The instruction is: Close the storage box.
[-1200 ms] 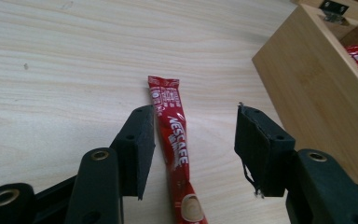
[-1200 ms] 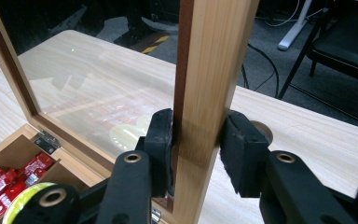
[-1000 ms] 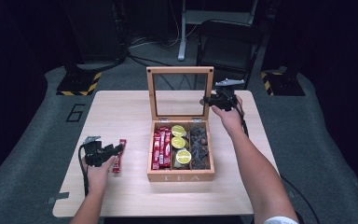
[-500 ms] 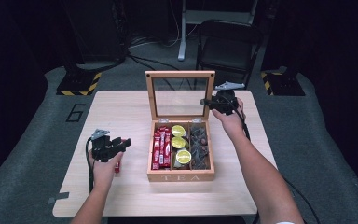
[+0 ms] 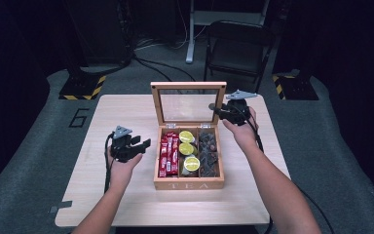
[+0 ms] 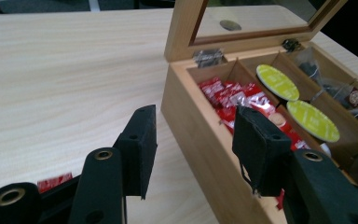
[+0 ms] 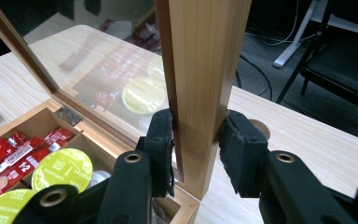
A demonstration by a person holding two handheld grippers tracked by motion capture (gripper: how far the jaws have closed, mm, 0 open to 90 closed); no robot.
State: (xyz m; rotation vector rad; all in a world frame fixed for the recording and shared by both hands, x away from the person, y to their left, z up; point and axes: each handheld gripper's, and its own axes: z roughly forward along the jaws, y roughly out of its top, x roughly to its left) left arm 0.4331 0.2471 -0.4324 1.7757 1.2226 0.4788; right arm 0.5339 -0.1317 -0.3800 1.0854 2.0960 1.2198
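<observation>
A wooden tea box [image 5: 189, 184] stands open in the middle of the table, its glass lid [image 5: 187, 85] upright. Inside lie red packets [image 5: 169, 153], yellow-green capsules [image 5: 187, 148] and dark tea bags [image 5: 208, 151]. My right gripper [image 5: 213, 108] is shut on the lid's right frame edge [image 7: 200, 70], one pad on each side of the wood. My left gripper [image 5: 143, 145] hovers left of the box, open, with nothing between its pads [image 6: 140, 144]. A loose red packet [image 6: 53, 183] lies on the table behind its left jaw.
The light wooden table [image 5: 117, 112] has bare room left and in front of the box. A folding chair [image 5: 238, 44] stands behind the table's far edge. Yellow-black markers [image 5: 83, 85] lie on the grey floor mat.
My left gripper has risen off the table and moved right toward the box, leaving the loose red packet behind. My right gripper keeps its hold on the lid's edge.
</observation>
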